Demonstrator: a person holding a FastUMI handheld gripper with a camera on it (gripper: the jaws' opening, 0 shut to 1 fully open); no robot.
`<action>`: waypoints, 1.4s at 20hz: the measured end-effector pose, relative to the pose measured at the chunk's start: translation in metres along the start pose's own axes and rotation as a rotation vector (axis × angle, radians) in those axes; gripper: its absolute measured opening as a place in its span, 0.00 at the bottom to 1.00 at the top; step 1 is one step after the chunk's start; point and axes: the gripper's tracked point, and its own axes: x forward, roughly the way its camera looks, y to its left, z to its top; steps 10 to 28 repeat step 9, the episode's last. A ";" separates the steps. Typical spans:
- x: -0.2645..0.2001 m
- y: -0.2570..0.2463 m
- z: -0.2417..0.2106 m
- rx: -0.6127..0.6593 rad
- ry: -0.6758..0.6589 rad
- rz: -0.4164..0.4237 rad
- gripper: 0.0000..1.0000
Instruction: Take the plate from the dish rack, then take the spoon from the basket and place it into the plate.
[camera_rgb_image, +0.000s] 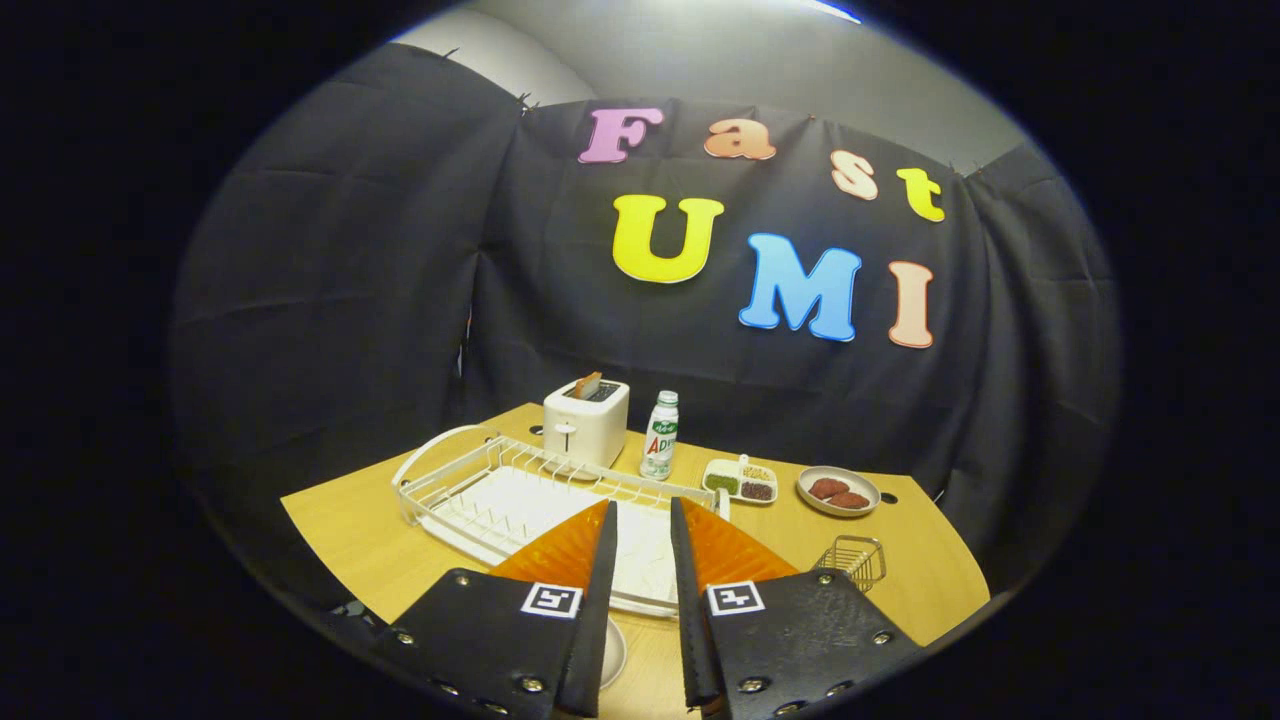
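Gripper (642, 512) parted; plate (612, 652) (half hidden).

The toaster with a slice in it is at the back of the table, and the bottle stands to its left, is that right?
Not quite. The gripper view shows the bottle standing to the right of the toaster, not the left. The rest holds: a slice sits in the toaster at the back of the table.

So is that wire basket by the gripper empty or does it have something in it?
Cannot tell. The wire basket sits upright just beyond the open gripper, partly behind one finger, too small to show any contents.
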 end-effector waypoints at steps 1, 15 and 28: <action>0.001 -0.004 0.000 0.013 -0.003 -0.013 0.31; 0.004 -0.057 0.006 0.072 -0.078 -0.177 0.36; 0.004 -0.057 0.006 0.072 -0.078 -0.177 0.36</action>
